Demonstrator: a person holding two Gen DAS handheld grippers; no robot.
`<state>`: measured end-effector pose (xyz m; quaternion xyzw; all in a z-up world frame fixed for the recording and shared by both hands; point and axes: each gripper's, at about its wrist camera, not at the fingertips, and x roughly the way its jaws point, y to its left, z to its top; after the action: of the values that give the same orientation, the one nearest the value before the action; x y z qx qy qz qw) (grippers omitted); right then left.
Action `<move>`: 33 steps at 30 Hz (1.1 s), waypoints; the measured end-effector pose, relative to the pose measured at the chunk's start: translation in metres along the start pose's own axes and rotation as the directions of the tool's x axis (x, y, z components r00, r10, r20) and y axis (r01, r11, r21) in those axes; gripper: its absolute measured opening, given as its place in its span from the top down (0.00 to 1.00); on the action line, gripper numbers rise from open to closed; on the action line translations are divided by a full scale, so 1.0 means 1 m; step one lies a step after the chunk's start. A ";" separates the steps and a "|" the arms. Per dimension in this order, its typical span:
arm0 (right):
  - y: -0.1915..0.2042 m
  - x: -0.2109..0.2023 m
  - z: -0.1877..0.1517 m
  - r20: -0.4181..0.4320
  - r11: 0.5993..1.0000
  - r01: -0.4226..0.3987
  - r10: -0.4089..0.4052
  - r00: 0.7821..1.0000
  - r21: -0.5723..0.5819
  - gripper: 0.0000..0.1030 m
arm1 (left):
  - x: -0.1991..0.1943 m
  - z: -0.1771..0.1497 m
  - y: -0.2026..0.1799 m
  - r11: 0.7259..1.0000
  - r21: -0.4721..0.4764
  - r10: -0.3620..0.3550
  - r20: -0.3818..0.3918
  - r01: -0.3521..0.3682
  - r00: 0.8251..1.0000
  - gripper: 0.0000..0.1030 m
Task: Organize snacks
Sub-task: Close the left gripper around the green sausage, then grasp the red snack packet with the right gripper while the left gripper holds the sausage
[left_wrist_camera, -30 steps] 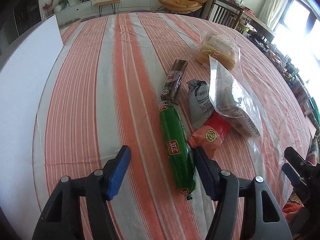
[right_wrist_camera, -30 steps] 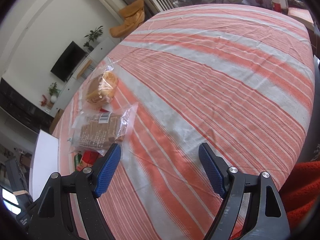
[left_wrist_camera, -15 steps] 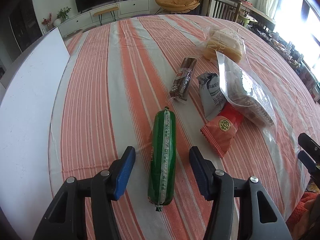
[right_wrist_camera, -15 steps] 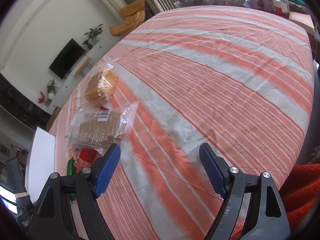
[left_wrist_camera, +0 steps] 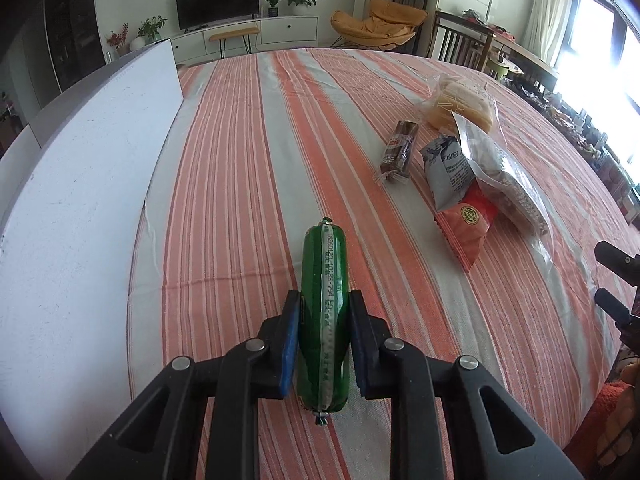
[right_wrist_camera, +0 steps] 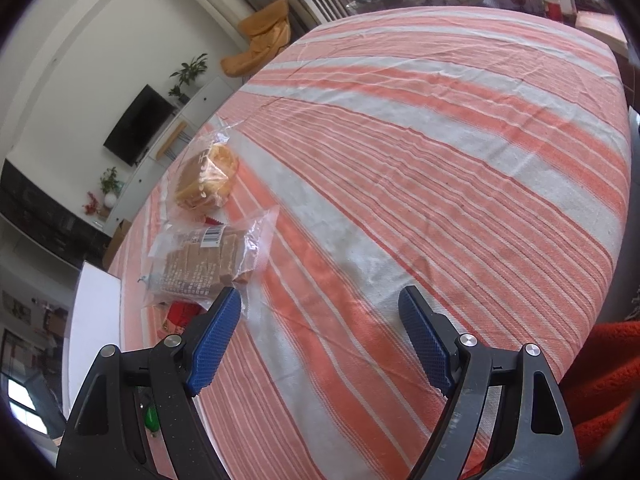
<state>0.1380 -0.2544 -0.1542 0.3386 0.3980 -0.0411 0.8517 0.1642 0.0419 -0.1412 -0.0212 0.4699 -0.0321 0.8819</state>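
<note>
Left gripper (left_wrist_camera: 324,320), wide apart a second ago, is closing on the green sausage (left_wrist_camera: 323,300) over the striped tablecloth (left_wrist_camera: 240,184), pads pressing its sides. Right gripper (right_wrist_camera: 320,332) is unchanged, jaws apart, nothing between, beside the cracker bag (right_wrist_camera: 200,264).

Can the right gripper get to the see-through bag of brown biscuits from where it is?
Probably yes. The right gripper is open and holds nothing, and the bag of brown biscuits lies just ahead of its left finger on the striped cloth, with nothing lying on top of it.
</note>
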 end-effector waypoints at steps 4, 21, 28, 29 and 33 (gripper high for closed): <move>0.002 -0.002 -0.003 -0.079 0.978 -0.209 0.210 0.975 0.014 0.18 | -0.004 -0.003 0.006 0.998 -0.043 -0.040 -0.009 0.039 0.999 0.78; 0.146 0.104 -0.011 -0.235 0.942 -0.116 0.041 0.971 -0.314 0.22 | -0.047 -0.021 0.011 0.986 -0.086 -0.145 0.020 0.146 0.989 0.78; 0.126 0.094 -0.015 -0.420 0.940 -0.176 0.039 0.907 -0.292 0.76 | -0.071 -0.032 0.011 0.980 -0.057 -0.191 0.024 0.192 0.981 0.78; 0.120 0.088 -0.019 -0.474 0.936 -0.210 0.054 0.879 -0.282 0.76 | -0.074 -0.033 0.011 0.978 -0.056 -0.199 0.025 0.200 0.980 0.78; 0.110 0.058 -0.034 -0.561 0.889 -0.256 -0.001 0.828 -0.380 0.76 | -0.081 -0.034 0.010 0.974 -0.048 -0.218 0.038 0.219 0.975 0.78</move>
<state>0.1931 -0.1377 -0.1508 0.1615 0.5986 0.2067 0.7569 0.0912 0.0577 -0.0933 -0.0963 0.4512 -0.1162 0.8796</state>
